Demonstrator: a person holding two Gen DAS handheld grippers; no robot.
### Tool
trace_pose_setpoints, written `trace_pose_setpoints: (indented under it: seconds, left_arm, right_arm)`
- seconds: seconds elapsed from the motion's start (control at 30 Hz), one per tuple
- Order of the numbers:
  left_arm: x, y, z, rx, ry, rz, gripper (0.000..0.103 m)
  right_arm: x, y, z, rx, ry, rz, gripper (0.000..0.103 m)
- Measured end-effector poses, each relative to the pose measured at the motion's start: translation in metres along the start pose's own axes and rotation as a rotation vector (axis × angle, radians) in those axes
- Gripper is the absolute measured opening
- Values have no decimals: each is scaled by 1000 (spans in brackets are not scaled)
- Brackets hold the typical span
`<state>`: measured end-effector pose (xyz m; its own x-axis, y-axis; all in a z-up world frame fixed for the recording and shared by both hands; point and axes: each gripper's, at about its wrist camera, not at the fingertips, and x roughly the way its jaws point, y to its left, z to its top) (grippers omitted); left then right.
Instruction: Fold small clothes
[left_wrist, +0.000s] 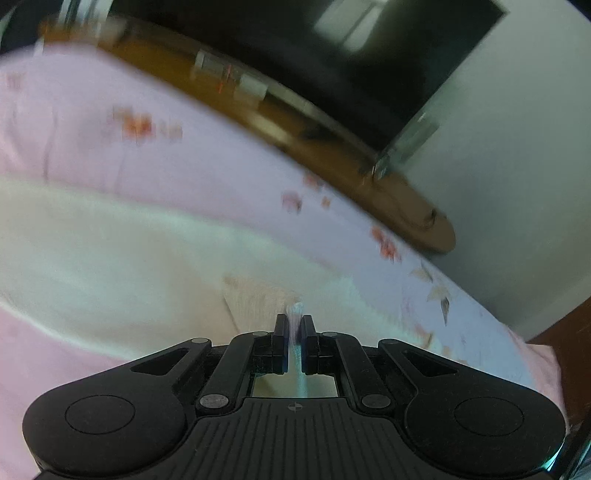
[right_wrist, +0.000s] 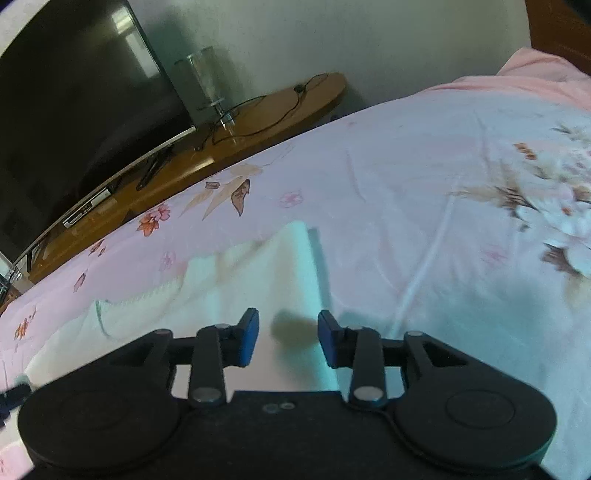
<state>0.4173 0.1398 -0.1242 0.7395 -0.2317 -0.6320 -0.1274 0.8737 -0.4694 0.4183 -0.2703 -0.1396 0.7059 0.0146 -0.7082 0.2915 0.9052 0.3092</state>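
Observation:
A small white garment (left_wrist: 122, 251) lies on the pink flowered bedsheet (left_wrist: 192, 140). My left gripper (left_wrist: 294, 325) is shut on a thin edge of that white cloth, which stands up between its pads. In the right wrist view the white garment (right_wrist: 258, 273) lies folded over in front of my right gripper (right_wrist: 288, 332). Its blue pads stand apart above the cloth, with nothing pinched between them. The tip of the left gripper shows dimly at the left edge of that view.
A wooden shelf (right_wrist: 258, 114) runs along the far side of the bed, bearing a dark television (right_wrist: 74, 110), a glass lamp (right_wrist: 207, 81) and a black cable. The sheet (right_wrist: 443, 177) spreads wide to the right. A wall stands behind.

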Motion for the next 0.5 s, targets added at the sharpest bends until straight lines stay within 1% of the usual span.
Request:
trace_pose_setpoints:
  seconds: [0.03, 0.1, 0.17, 0.27, 0.3, 0.33, 0.37, 0.4, 0.47, 0.5]
  left_arm:
    - [-5, 0, 0, 14, -14, 3, 4]
    - [-8, 4, 1, 15, -6, -3, 4]
    - [-7, 5, 3, 27, -5, 18, 4]
    - [-13, 7, 7, 38, -58, 17, 4]
    - [-13, 8, 9, 34, -63, 21, 4]
    - [-11, 10, 10, 30, -53, 21, 4]
    - [-7, 10, 10, 38, -30, 14, 4]
    - [-3, 9, 8, 51, -11, 15, 4]
    - [0, 7, 3, 57, -3, 11, 4]
    - [2, 5, 1, 62, -4, 5, 4]
  right_arm:
    - [5, 0, 3, -5, -3, -10, 40]
    - [19, -3, 10, 2, 12, -21, 41]
    - [31, -8, 17, 26, 15, -30, 40]
    - [43, -15, 26, 65, 7, -26, 36]
    - [46, -17, 28, 72, 9, -21, 36]
    - [49, -17, 30, 71, 13, -19, 30]
    - [49, -16, 31, 67, 8, -22, 20]
    - [49, -15, 32, 60, 3, -26, 14]
    - [46, -12, 30, 29, -4, -45, 9]
    - [44, -8, 28, -14, -16, -76, 8]
